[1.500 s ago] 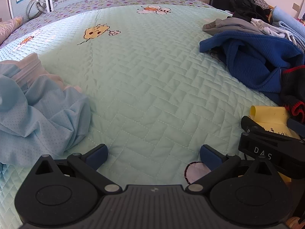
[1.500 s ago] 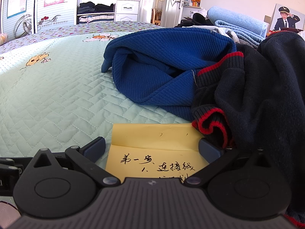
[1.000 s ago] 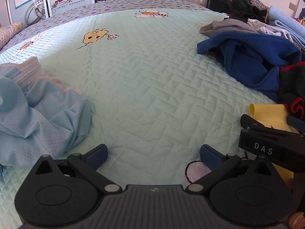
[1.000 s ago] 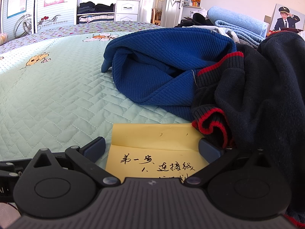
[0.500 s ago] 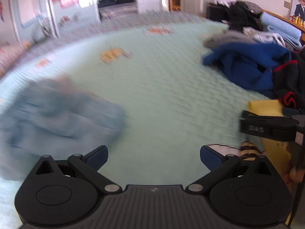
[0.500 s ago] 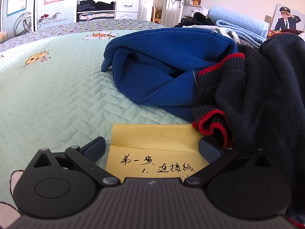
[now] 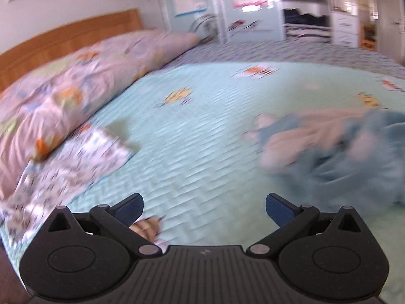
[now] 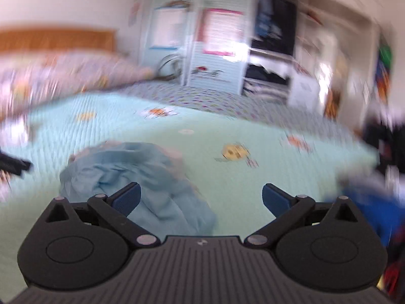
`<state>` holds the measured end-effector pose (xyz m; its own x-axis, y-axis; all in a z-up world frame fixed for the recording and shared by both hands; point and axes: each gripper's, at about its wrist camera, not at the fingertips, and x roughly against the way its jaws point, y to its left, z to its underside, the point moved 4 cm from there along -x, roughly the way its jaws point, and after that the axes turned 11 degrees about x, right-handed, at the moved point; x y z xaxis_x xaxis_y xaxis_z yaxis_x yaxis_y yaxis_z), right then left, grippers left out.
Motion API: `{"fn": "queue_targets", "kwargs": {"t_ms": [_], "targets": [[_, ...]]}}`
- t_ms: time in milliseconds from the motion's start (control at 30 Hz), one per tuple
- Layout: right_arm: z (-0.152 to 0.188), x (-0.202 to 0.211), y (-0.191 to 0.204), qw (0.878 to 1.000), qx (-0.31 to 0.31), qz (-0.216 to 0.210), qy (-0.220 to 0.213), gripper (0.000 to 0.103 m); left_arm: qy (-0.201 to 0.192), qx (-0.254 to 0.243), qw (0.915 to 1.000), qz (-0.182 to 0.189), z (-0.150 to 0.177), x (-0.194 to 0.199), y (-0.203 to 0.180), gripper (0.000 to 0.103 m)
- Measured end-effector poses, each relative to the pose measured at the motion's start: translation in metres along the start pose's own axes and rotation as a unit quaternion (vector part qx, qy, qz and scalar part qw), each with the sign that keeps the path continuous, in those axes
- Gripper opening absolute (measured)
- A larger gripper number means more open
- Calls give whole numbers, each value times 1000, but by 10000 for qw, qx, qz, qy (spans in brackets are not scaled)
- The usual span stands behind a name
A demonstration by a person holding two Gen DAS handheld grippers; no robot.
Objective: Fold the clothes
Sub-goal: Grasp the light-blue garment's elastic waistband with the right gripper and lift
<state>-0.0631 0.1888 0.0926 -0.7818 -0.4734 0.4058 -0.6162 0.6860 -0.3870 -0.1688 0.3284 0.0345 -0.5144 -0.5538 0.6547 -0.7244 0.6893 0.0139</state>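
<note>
**Both grippers swing toward the crumpled blue garment**

While both views are smeared by fast motion, the layout is readable. A mint quilted bedspread (image 7: 202, 131) fills most of each view, with one long floral pillow or rolled quilt (image 7: 76, 81) along the wooden headboard (image 7: 63, 38) and a flat patterned cloth (image 7: 76, 157) lying just beside it.

One light-blue garment (image 8: 141, 177) lies heaped on the bedspread, in front of the right gripper (image 8: 200, 200) and off to the right of the left gripper (image 7: 203, 206); a paler, pinkish layer shows at its far side, too blurred to tell whether it is lining or a second piece. At the right edge of the right view one dark-blue garment (image 8: 367, 207) is partly visible, with darker clothing behind it.

The light-blue fabric looks thin, soft and light: it should drape and slip rather than hold shape, so a hem, collar or corner would likely make the best hold, once found in the heap.

Both grippers stand wide, nothing between the pads; the right one's jaws have just been closing slightly.
</note>
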Motion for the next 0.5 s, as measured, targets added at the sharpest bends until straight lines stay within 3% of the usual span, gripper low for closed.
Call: {"fn": "queue_targets", "kwargs": {"t_ms": [133,200,300,367,400,433,500], "targets": [[-23,-40,27,9972,629,-382,103,78,319,288,9990,107,13,-20,31,103],[-31,-51,35,9950,596,-784,184,76,366,378,9984,196,19,-26,39,103],[-36,-65,37,9932,483,-1019,297,74,450,442,9974,336,29,-35,35,103],[-39,-75,34,9913,352,-1178,464,48,509,401,9970,428,34,-41,33,103],[-39,-78,34,9903,319,-1231,570,22,535,355,9969,460,37,-42,30,103],[-39,-79,36,9899,331,-1224,633,9,526,297,9971,473,38,-42,28,103],[-36,-78,41,9875,233,-1400,686,7,431,196,9977,483,40,-40,24,103]]}}
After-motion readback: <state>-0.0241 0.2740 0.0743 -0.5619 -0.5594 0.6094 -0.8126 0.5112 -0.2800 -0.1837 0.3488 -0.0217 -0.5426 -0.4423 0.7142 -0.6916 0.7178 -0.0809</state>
